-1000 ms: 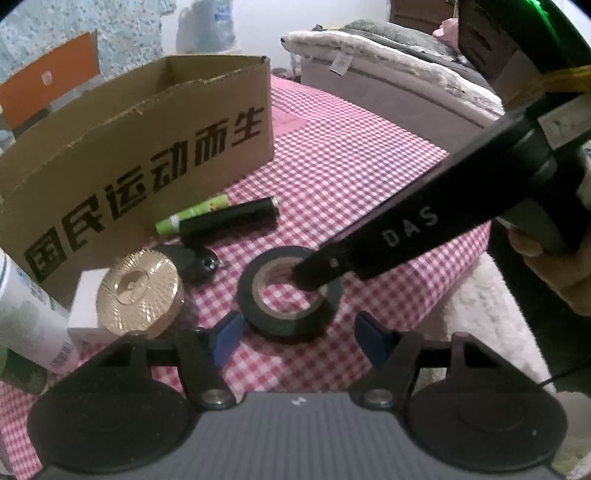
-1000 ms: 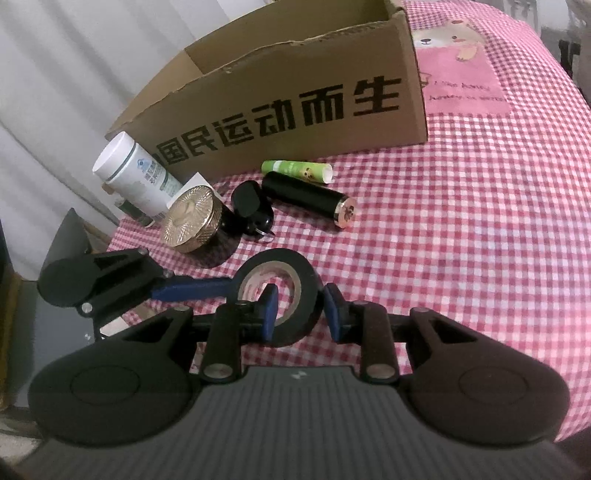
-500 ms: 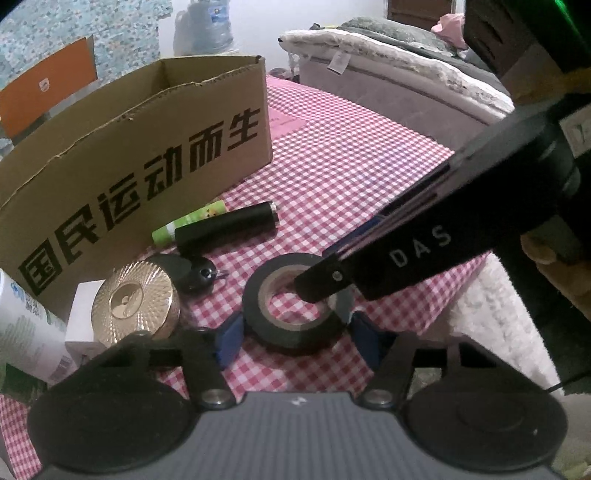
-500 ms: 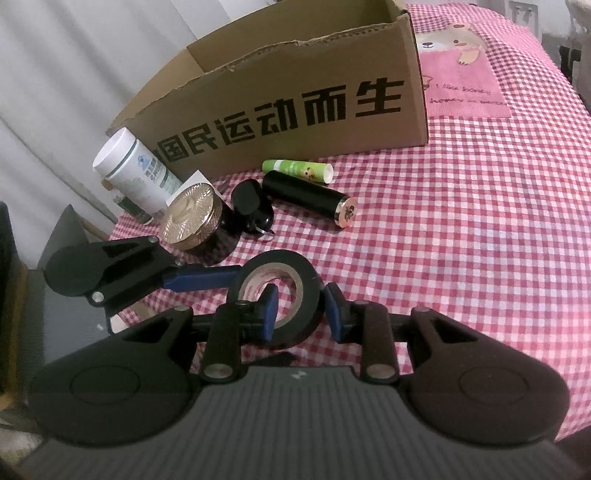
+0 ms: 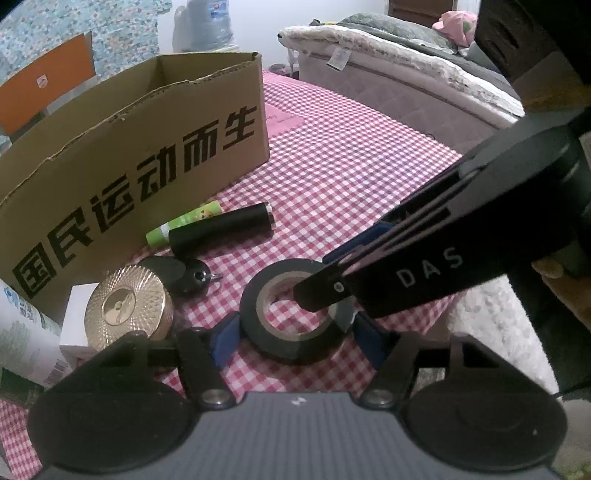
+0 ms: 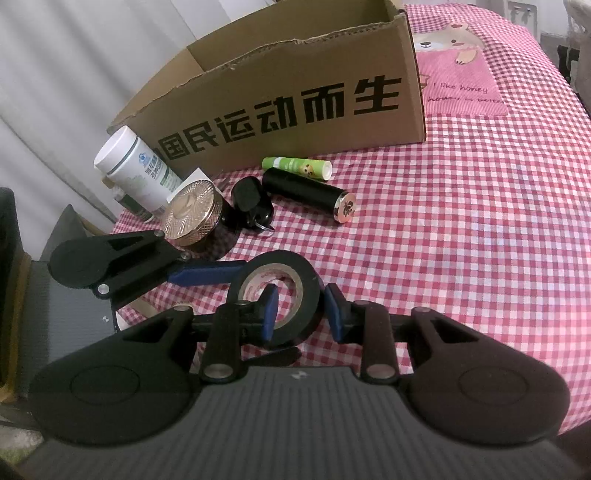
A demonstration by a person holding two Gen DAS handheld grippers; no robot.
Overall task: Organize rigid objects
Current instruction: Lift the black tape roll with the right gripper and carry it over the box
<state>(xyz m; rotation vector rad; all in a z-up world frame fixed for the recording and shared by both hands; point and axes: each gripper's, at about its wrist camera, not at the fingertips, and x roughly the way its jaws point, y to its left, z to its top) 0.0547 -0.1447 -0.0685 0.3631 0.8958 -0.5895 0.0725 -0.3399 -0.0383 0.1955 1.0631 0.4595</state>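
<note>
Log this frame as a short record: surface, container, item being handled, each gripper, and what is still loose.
surface: red-and-white checked tablecloth
container: open brown cardboard box, behind the items
handled item: black roll of electrical tape
right gripper: one finger in the roll's hole, one outside, shut on its wall
left gripper: jaws opening, roll between them, not gripped
loose items: gold-lidded round tin, black key fob, black cylinder, green tube, white bottle

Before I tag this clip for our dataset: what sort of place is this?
Most likely a bedroom at home: a bed with rumpled bedding stands behind the table, whose checked tablecloth has a cartoon bear patch, and a big water jug sits by the wall.
</note>
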